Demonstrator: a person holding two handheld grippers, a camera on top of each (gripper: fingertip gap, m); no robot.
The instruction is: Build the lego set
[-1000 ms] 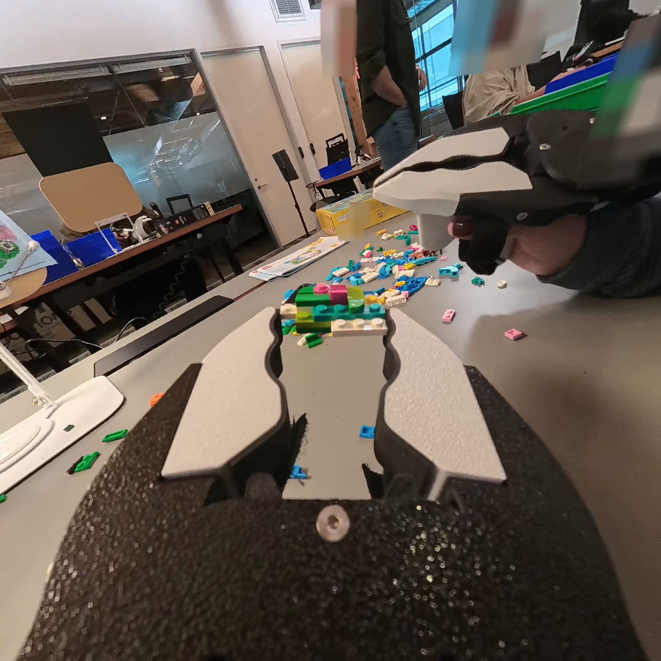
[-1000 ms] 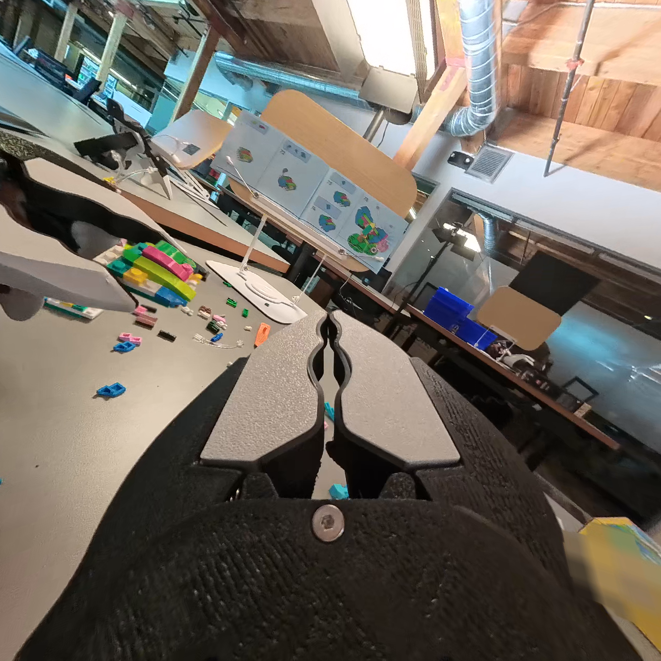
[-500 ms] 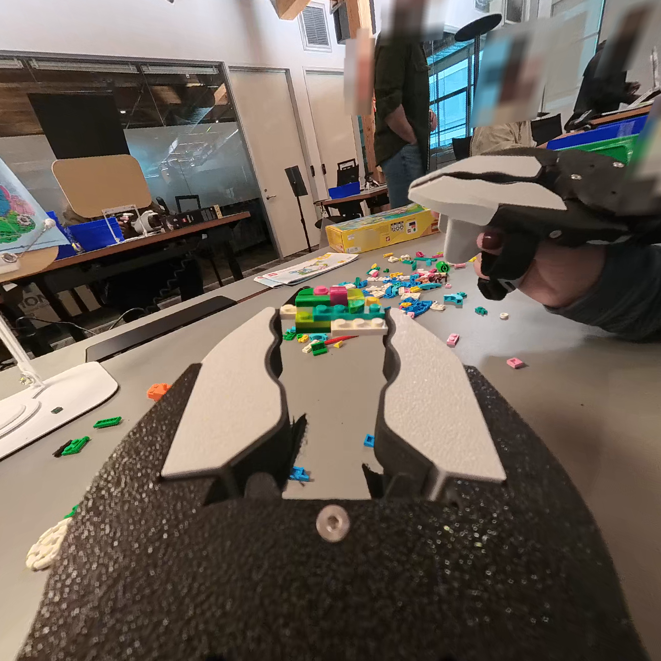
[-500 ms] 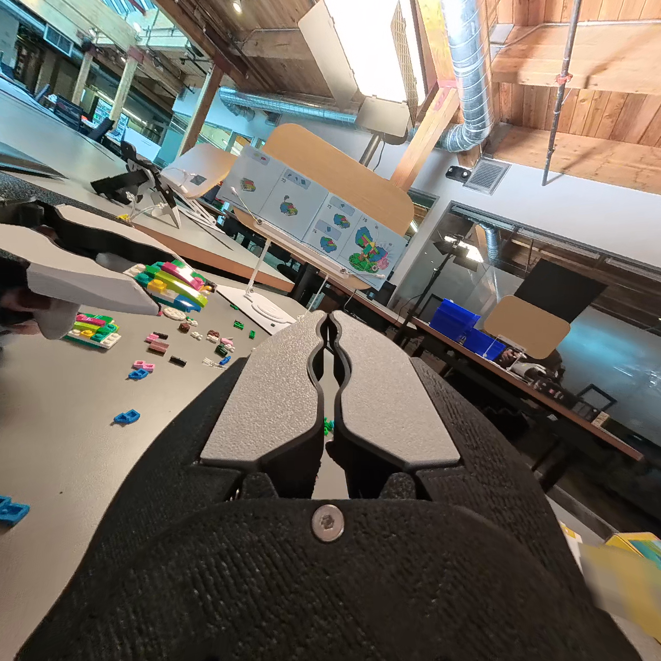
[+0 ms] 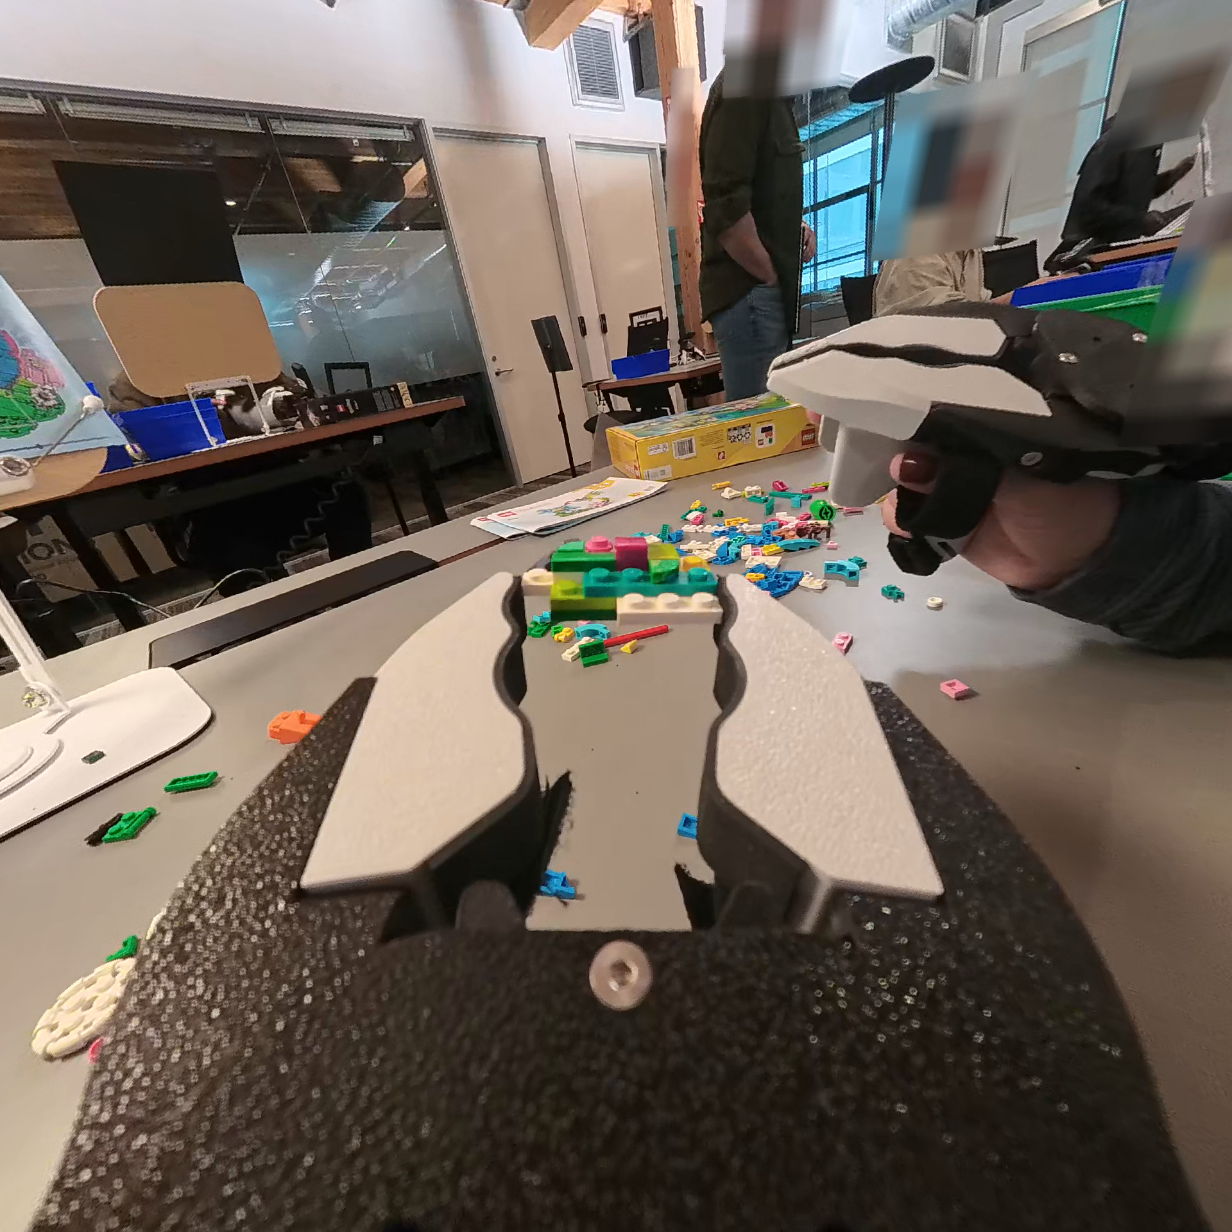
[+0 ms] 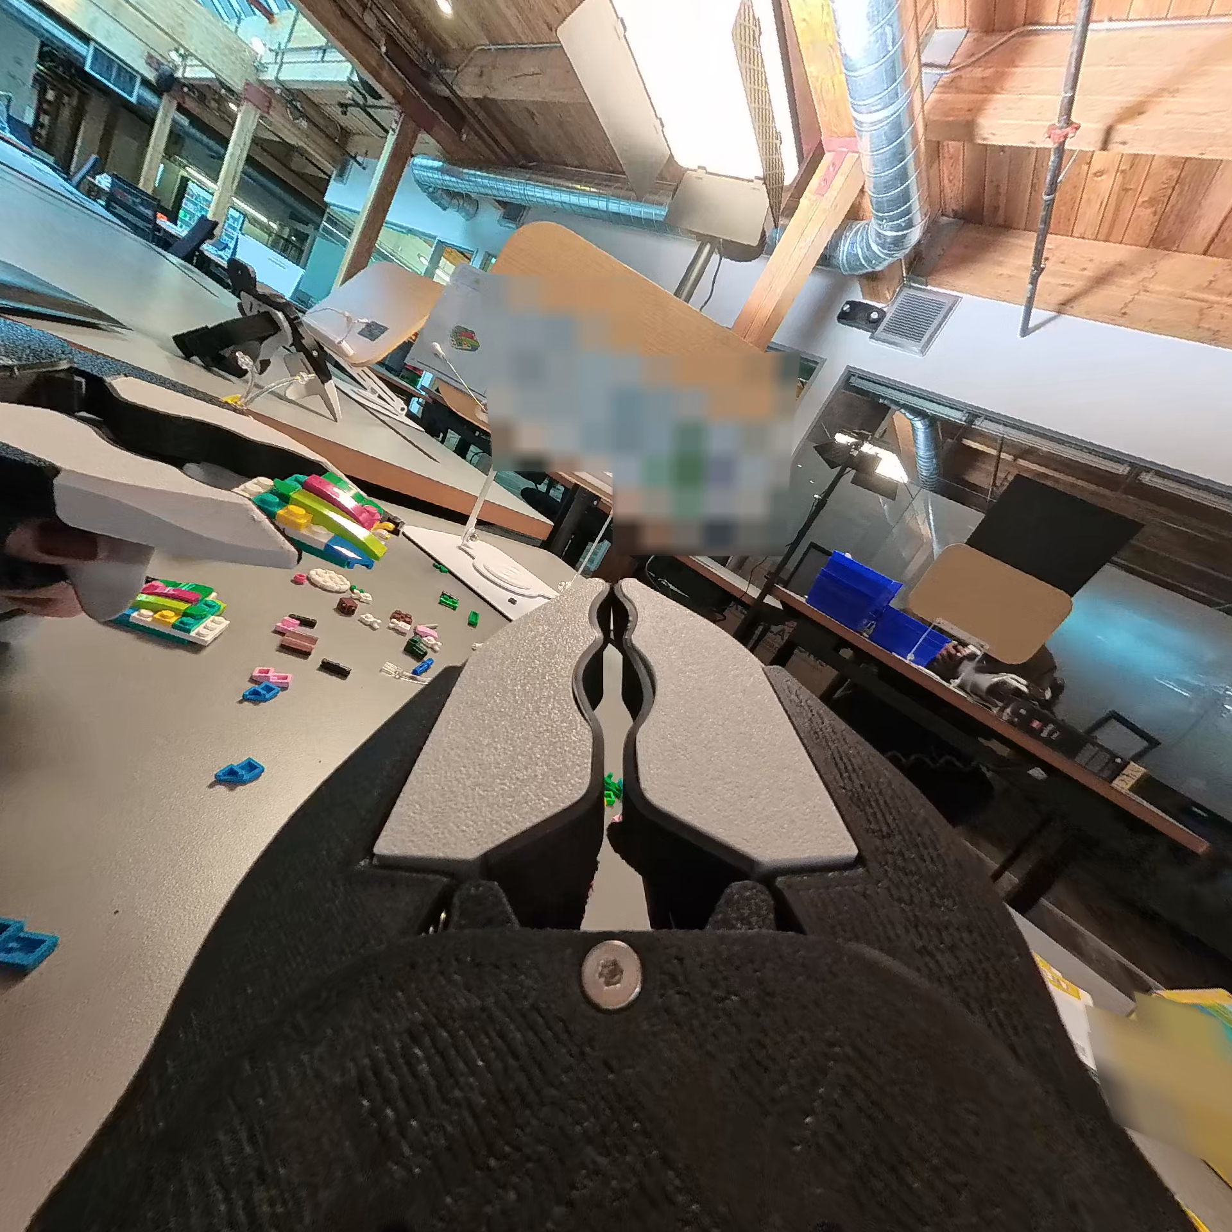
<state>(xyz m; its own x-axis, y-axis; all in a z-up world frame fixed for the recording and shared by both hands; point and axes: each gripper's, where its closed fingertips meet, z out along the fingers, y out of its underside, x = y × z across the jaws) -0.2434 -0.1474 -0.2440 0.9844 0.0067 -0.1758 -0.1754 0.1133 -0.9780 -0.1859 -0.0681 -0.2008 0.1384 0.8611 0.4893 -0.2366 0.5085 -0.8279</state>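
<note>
My left gripper (image 5: 620,593) is shut on a multi-colour lego assembly (image 5: 633,577) of white, teal, green, lime and pink bricks, held above the grey table (image 5: 1000,767). In the right wrist view that gripper (image 6: 267,527) shows at the left with the assembly (image 6: 333,513) at its tips. A second small assembly (image 6: 177,610) lies on the table below it. My right gripper (image 6: 612,590) is shut and empty, raised over the table; it also shows in the left wrist view (image 5: 800,380), held by a hand.
Loose bricks (image 5: 753,540) are scattered behind the held assembly, with a booklet (image 5: 567,510) and a yellow box (image 5: 707,440) beyond. A white stand base (image 5: 87,733), an orange piece (image 5: 293,725) and a white round plate (image 5: 80,1013) lie left. People stand at the back. The right gripper is farther from the white round plate (image 5: 80,1013), some 30 cm, than the left, some 20 cm. My right wrist view (image 6: 324,579) looks at it from another angle.
My left gripper has pulled back and tilted with the assembly still in it. The right gripper has shifted right, staying shut. The second small assembly has come into the right wrist view.
</note>
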